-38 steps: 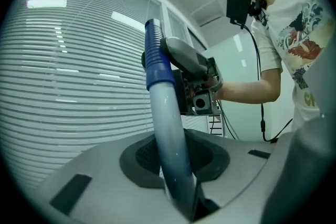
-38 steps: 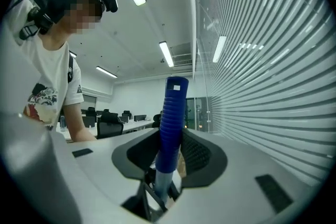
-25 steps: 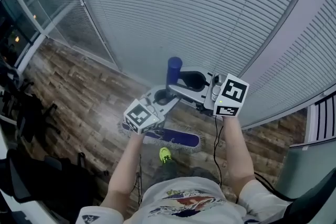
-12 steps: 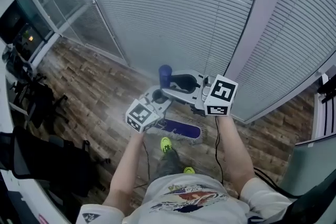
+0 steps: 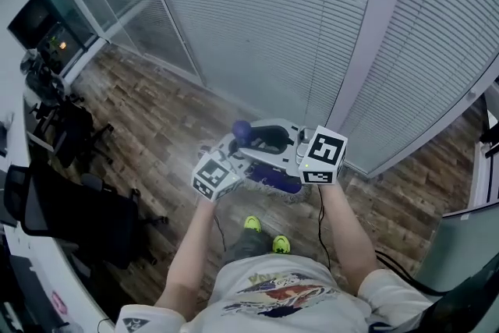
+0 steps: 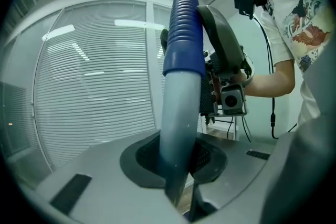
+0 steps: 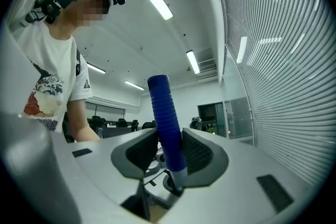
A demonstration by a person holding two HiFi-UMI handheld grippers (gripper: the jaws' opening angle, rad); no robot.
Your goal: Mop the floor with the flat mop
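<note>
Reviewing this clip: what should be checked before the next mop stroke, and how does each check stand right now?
1. The left gripper on the grey shaft: jaws, just closing, clamp it. Ok.
2. The right gripper on the blue grip: pads touch it, but the jaws have just been opening. Cannot tell if firm.
3. The mop head flat on the wooden floor: grippers hide part. Cannot tell.
4. The shoes clear of the mop head: ok.
5. Room ahead: the blinds wall looks near. Not ok for a long push.

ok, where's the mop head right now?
Head view, centre: the blue flat mop head lies on the wood floor, just ahead of the person's yellow-green shoes, near the foot of the blind-covered glass wall.
</note>
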